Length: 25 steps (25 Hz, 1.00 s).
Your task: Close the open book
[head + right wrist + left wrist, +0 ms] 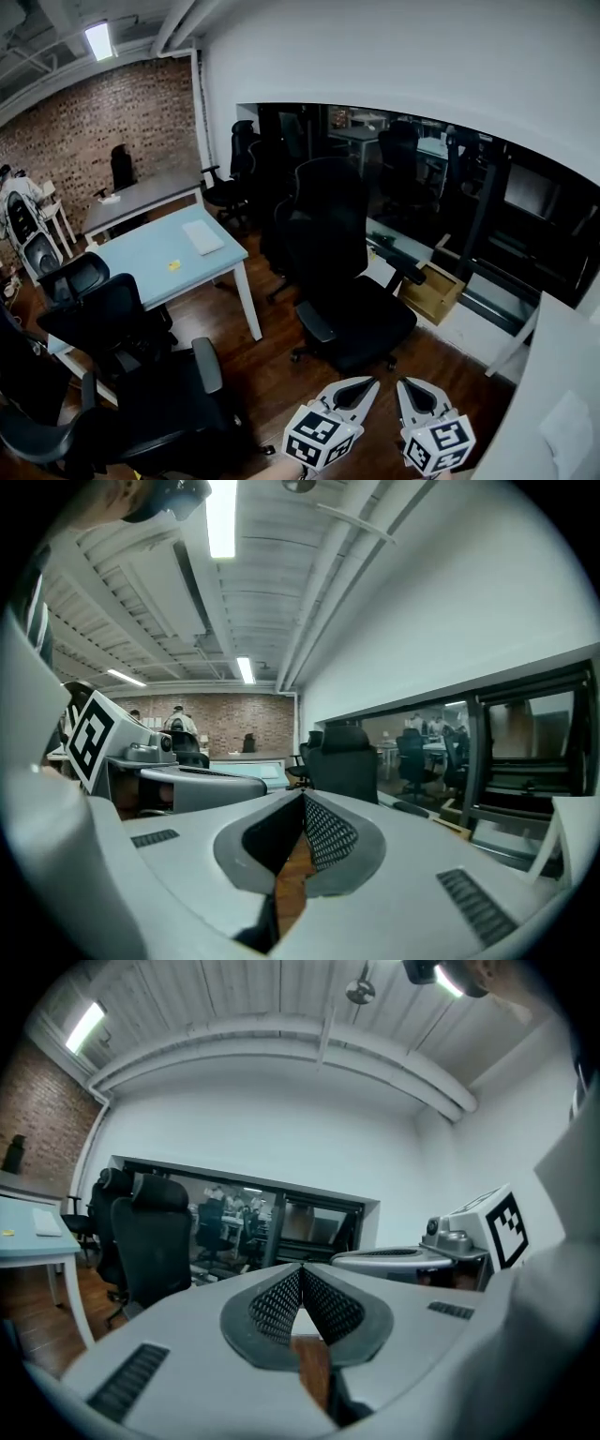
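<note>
1. So, the pale blue table (150, 267) is the landmark. No open book shows in any view, so the step in hand is probably finding it, and the table is the place to look first.
2. Black office chairs (352, 281) stand to the right of the table and at its near side, between it and the grippers. Walk round them rather than reach across.
3. The left gripper (359, 389) and right gripper (413, 389) hang side by side well to the right of the table, over wooden floor (272, 366). Both have their jaws pressed together on nothing.
4. A flat white item (202, 236) lies on the table's far end. Whether it is the book cannot be told.
</note>
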Each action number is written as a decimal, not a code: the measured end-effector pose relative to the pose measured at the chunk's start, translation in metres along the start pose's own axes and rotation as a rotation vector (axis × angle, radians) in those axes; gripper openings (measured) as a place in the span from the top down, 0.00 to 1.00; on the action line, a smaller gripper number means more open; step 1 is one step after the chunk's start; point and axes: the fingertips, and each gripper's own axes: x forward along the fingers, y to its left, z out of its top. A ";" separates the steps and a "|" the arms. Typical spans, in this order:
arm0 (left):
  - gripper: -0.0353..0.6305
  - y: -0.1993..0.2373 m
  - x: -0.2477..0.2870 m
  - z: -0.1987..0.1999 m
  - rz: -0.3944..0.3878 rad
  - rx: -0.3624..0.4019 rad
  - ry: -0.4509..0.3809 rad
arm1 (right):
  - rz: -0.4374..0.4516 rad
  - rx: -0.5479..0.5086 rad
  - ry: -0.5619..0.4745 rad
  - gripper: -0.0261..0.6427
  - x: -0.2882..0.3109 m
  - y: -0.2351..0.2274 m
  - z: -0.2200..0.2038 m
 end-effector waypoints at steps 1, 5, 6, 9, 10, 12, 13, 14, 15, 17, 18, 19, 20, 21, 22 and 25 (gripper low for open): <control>0.94 -0.013 0.010 -0.002 -0.032 0.004 0.008 | -0.031 0.008 -0.002 0.96 -0.011 -0.011 -0.002; 0.94 -0.068 0.046 -0.009 -0.137 0.022 0.031 | -0.137 0.032 -0.020 0.96 -0.061 -0.053 -0.007; 0.94 -0.083 0.053 -0.010 -0.162 0.026 0.036 | -0.163 0.037 -0.024 0.96 -0.076 -0.063 -0.009; 0.94 -0.135 0.070 -0.016 -0.239 0.041 0.051 | -0.242 0.054 -0.036 0.96 -0.125 -0.090 -0.014; 0.94 -0.153 0.075 -0.018 -0.264 0.047 0.055 | -0.265 0.060 -0.042 0.96 -0.142 -0.098 -0.015; 0.94 -0.188 0.084 -0.022 -0.311 0.058 0.061 | -0.309 0.068 -0.050 0.96 -0.176 -0.113 -0.019; 0.94 -0.206 0.089 -0.026 -0.332 0.061 0.064 | -0.329 0.071 -0.051 0.96 -0.193 -0.120 -0.023; 0.94 -0.225 0.093 -0.030 -0.353 0.063 0.069 | -0.351 0.074 -0.052 0.96 -0.212 -0.126 -0.027; 0.94 -0.243 0.097 -0.035 -0.375 0.064 0.076 | -0.373 0.079 -0.053 0.96 -0.230 -0.133 -0.032; 0.94 -0.281 0.104 -0.045 -0.423 0.067 0.090 | -0.421 0.092 -0.056 0.96 -0.268 -0.145 -0.041; 0.94 -0.300 0.106 -0.049 -0.448 0.070 0.097 | -0.446 0.099 -0.057 0.96 -0.286 -0.151 -0.045; 0.94 -0.319 0.108 -0.053 -0.473 0.073 0.103 | -0.470 0.106 -0.060 0.96 -0.304 -0.156 -0.049; 0.94 -0.337 0.110 -0.057 -0.498 0.077 0.109 | -0.494 0.112 -0.063 0.96 -0.322 -0.161 -0.053; 0.94 -0.354 0.112 -0.062 -0.522 0.081 0.117 | -0.517 0.119 -0.067 0.96 -0.339 -0.165 -0.056; 0.94 -0.370 0.113 -0.068 -0.544 0.085 0.125 | -0.541 0.125 -0.070 0.96 -0.357 -0.168 -0.060; 0.94 -0.417 0.114 -0.085 -0.603 0.095 0.157 | -0.612 0.144 -0.075 0.96 -0.408 -0.176 -0.074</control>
